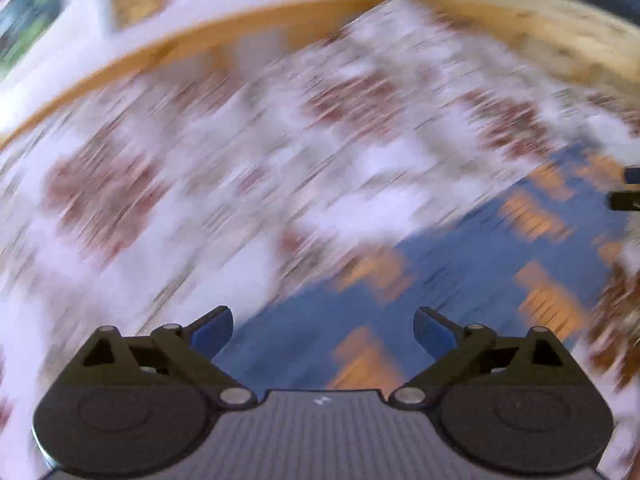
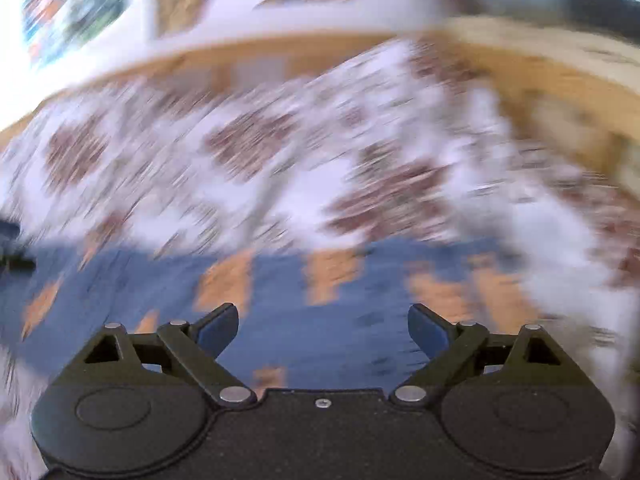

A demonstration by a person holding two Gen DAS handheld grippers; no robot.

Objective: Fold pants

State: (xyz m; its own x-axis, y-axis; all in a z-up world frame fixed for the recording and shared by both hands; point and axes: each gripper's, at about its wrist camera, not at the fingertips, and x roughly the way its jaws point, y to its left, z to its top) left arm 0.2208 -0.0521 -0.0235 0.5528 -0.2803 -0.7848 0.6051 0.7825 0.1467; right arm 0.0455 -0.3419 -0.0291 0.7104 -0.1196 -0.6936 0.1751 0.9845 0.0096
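While views blur, left hand-held gripper [image 1: 323,330] and right hand-held gripper [image 2: 323,328] hover over blue pants [image 2: 304,332], jaws spread, empty.

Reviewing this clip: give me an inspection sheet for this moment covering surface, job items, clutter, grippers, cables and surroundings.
Surface: white bedspread with reddish-brown patches, heavily motion-blurred in both views.
Job's things: blue pants with orange print lying on the bedspread, directly ahead of both grippers; fold state unreadable through blur.
Clutter: nothing seen.
Grippers: left gripper open, empty, over the pants; right gripper open, empty, over the pants. The dark shape at the right edge of the left wrist view is probably the other gripper.
Cables: nothing seen.
Surroundings: wooden bed frame along the far edge; white wall with framed pictures behind.
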